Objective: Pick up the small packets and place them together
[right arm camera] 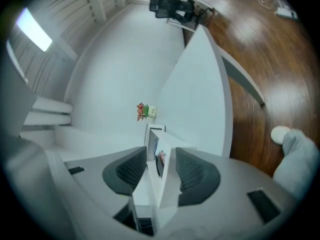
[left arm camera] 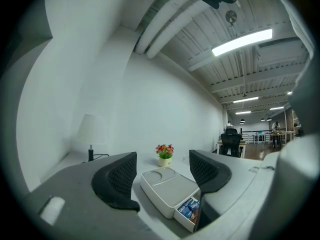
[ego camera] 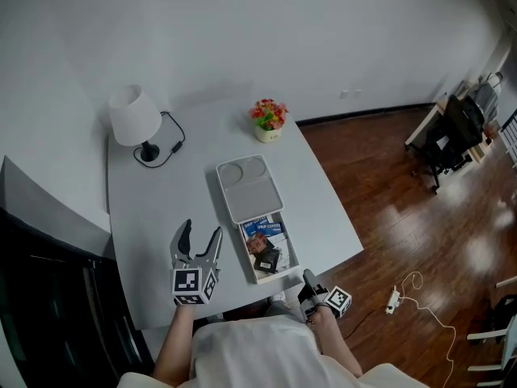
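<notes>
**While the box lies part open, the packets wait to be lifted**

Since every packet seen lies inside the box, the step in hand is judged to be the first pick. The grey surface (ego camera: 161,208) is spread beneath the left tongs (ego camera: 202,229); their jaws are held moderately apart, with nothing between them. The white box (ego camera: 249,186) is found just to their right. Its uncovered near end is set between the jaws of the right tongs (ego camera: 308,278), which are held narrowly apart, the pads seemingly not pressed on it. The small packets (ego camera: 265,237) are seen stacked in that end, just ahead of the right tongs.

For a clean pick, the right tongs would best be drawn clear of the wall, raised, and lowered onto one packet's edge, while the box is steadied by the left tongs.

Well ahead of the left tongs a lamp (ego camera: 134,117) is placed, and a flower pot (ego camera: 269,121) well beyond the box. Neither is in the way. Only the box's lid and walls are judged obstacles.
</notes>
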